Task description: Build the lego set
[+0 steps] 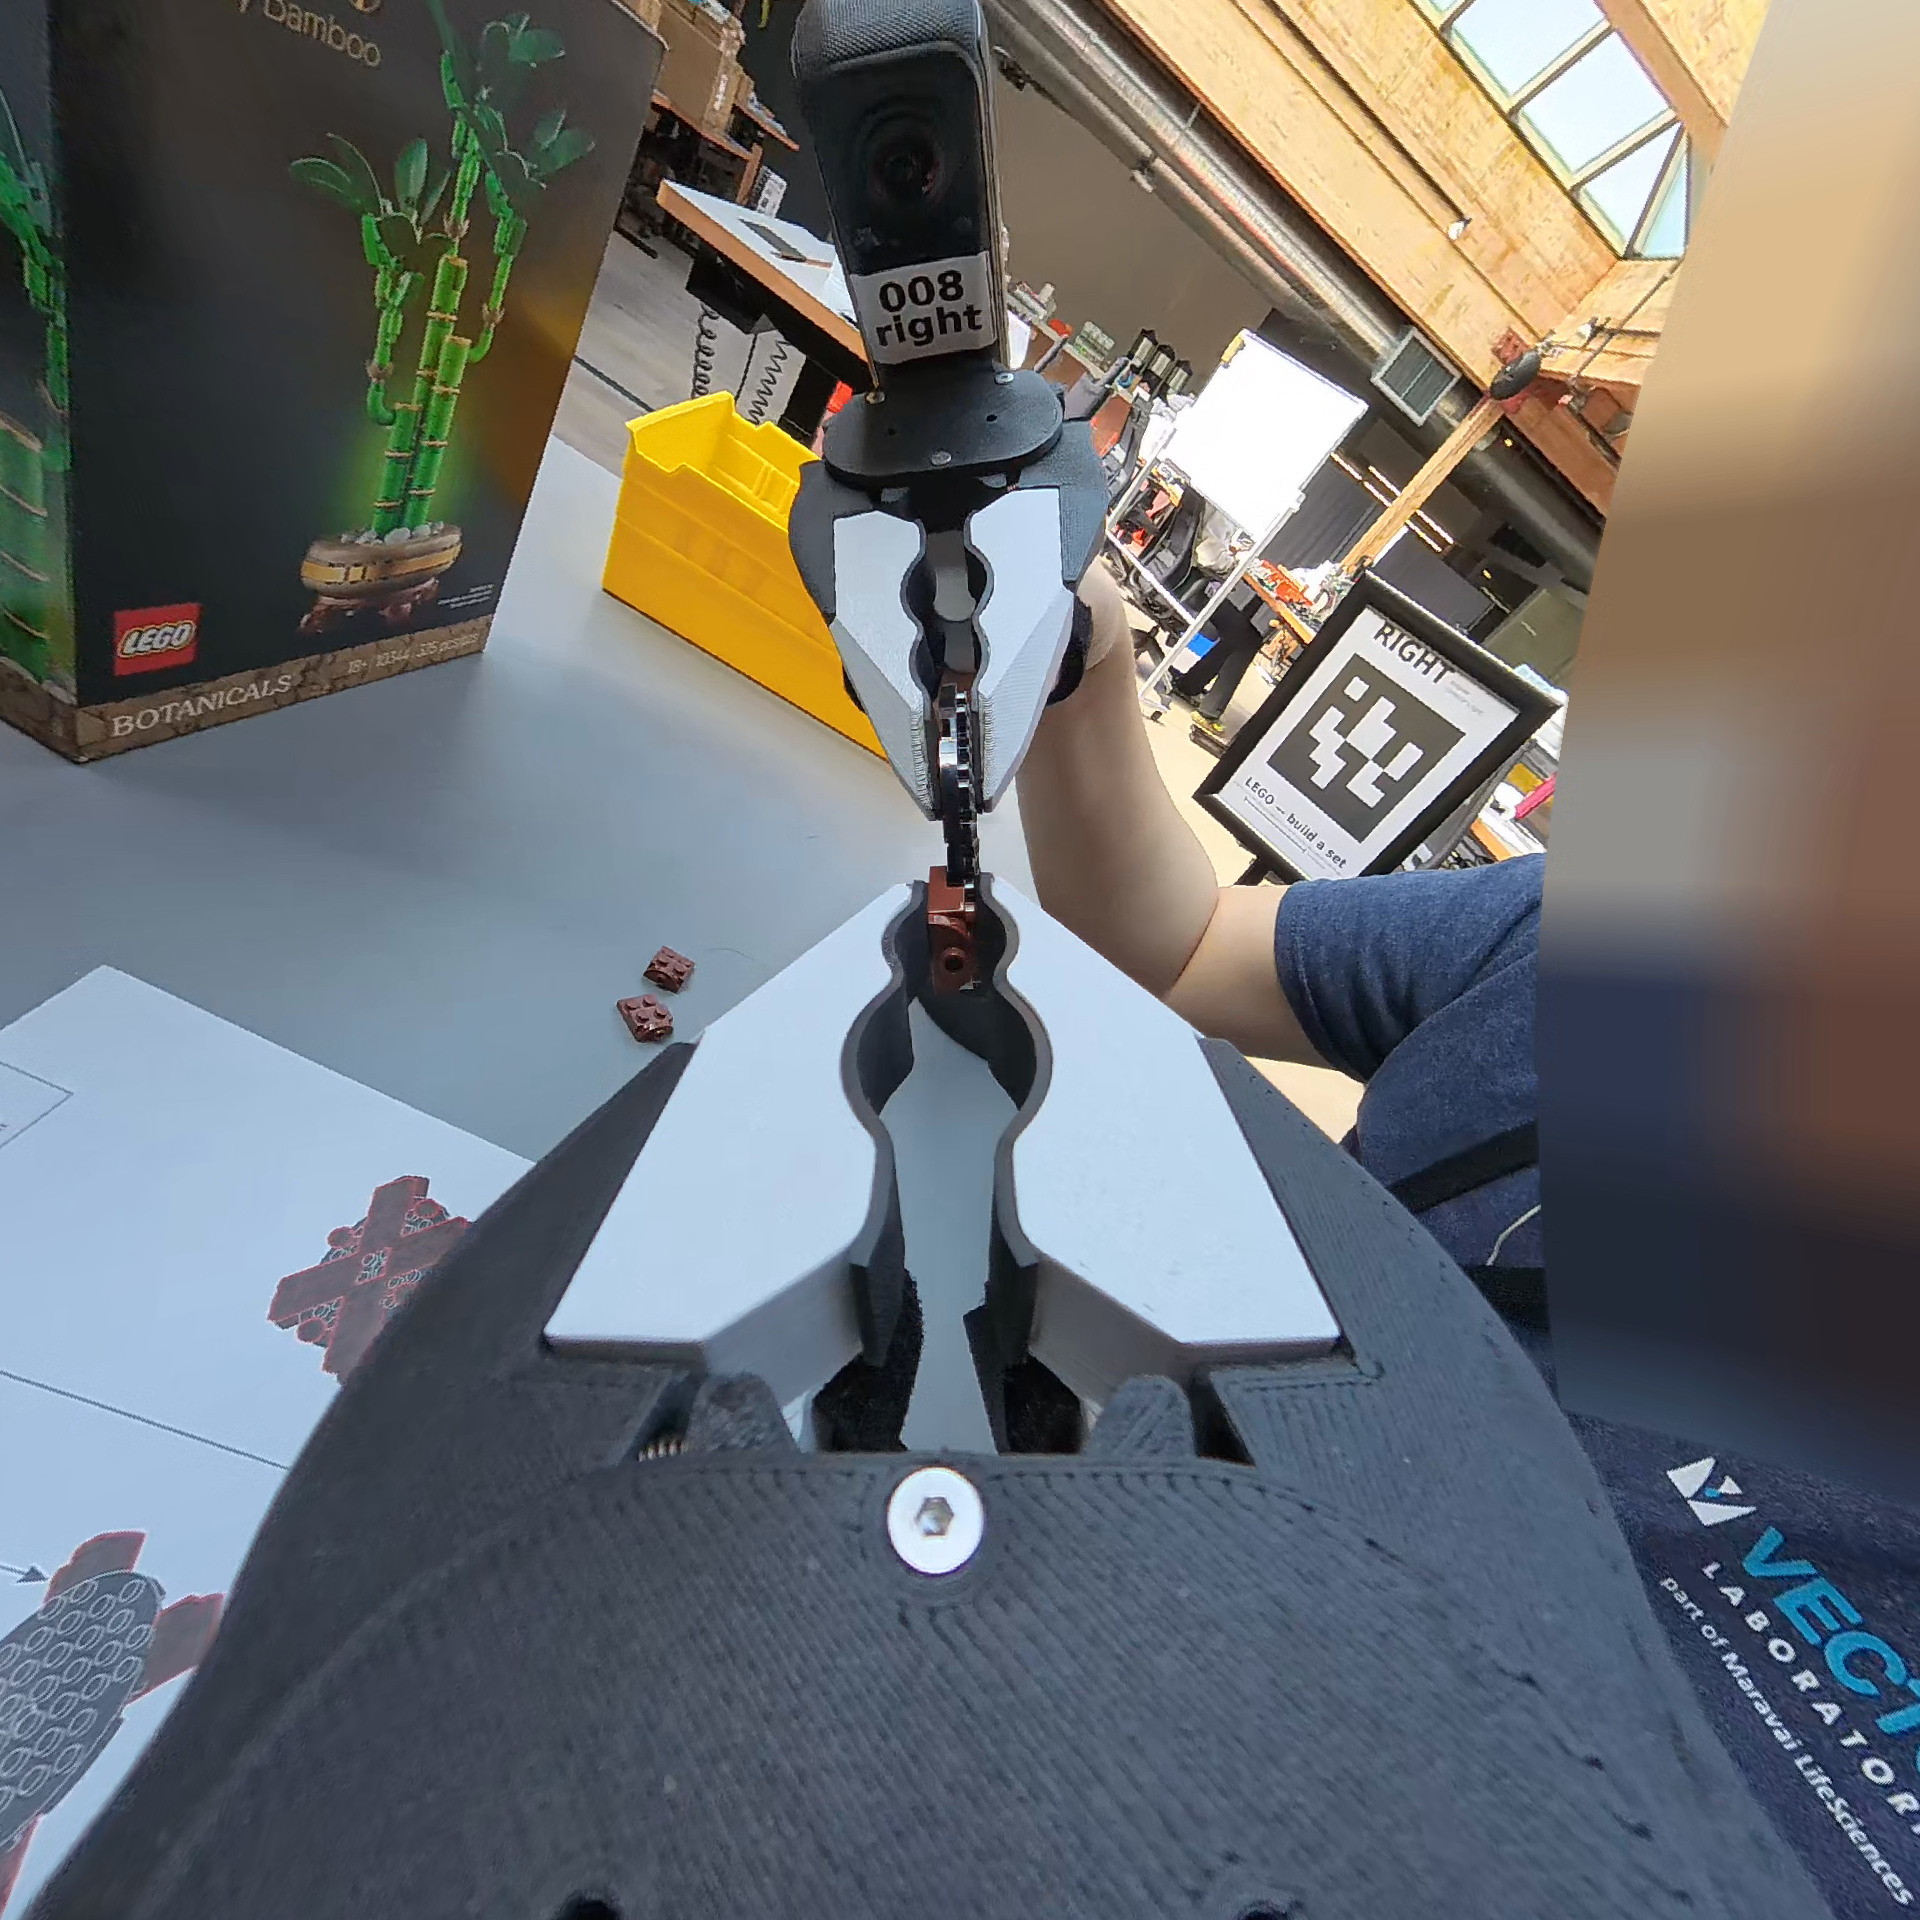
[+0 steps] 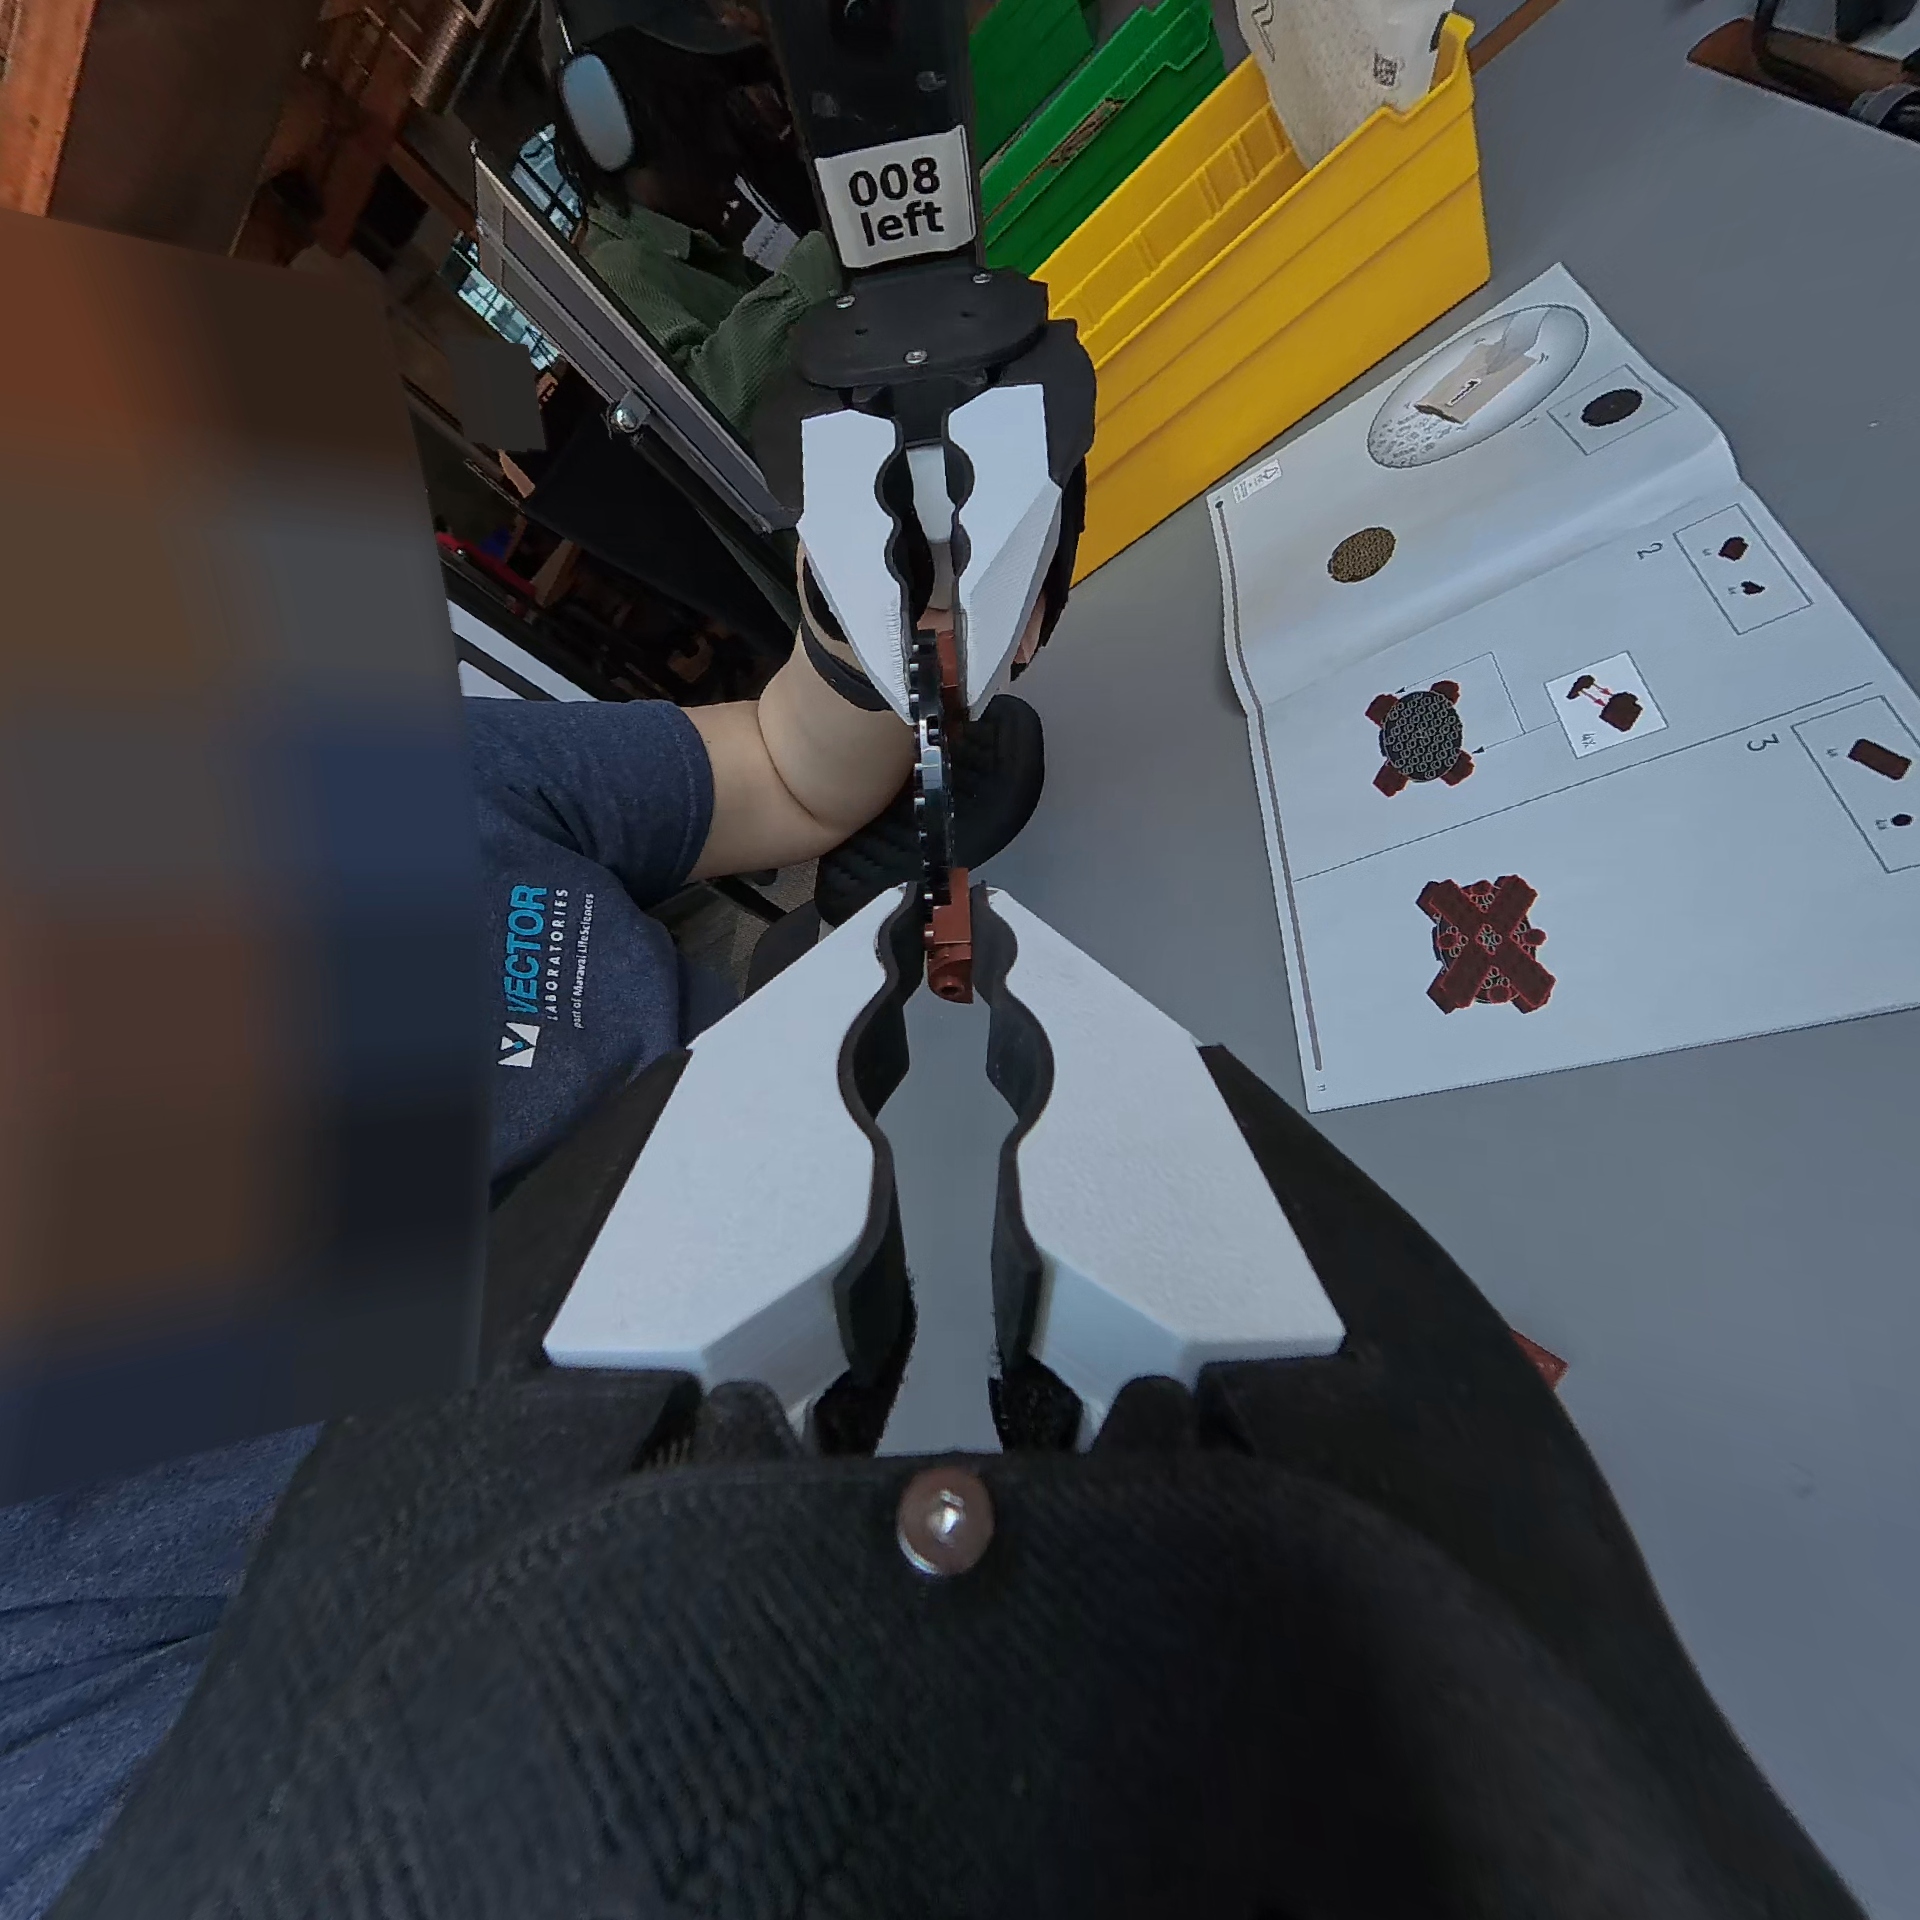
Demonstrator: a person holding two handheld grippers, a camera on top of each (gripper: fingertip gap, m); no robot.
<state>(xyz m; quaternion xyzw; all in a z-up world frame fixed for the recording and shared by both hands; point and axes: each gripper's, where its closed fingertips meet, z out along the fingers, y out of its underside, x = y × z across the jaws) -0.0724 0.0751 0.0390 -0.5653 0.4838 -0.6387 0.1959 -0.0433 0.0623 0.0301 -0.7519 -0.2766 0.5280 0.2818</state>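
On the table [image 1: 416, 852], the box [image 1: 260, 364] stood far left, with the manual [image 1: 208, 1195] open in front of it. Right of the manual lay two loose brown pieces [image 1: 655, 992], well apart from the work.

In the middle, the plate [image 1: 958, 774], black and round, hung edge-on in the air between both tools. The left gripper [image 1: 951, 899] was closed on a brown brick [image 1: 948, 940] at the plate's near rim. The right gripper [image 1: 956, 790] was clamped on the far rim. Its own view showed another brown brick [image 2: 951, 945] between its tips beside the plate. The yellow bin [image 1: 707, 540] sat behind, and a framed sign [image 1: 1371, 748] stood to the right.

The step looked like seating brown feet under the plate, with the two loose pieces probably still to come. To do it well, the person would need to press straight along the studs and keep both grips square. The right grip should stay firm so that the thin plate could not twist or slip out.
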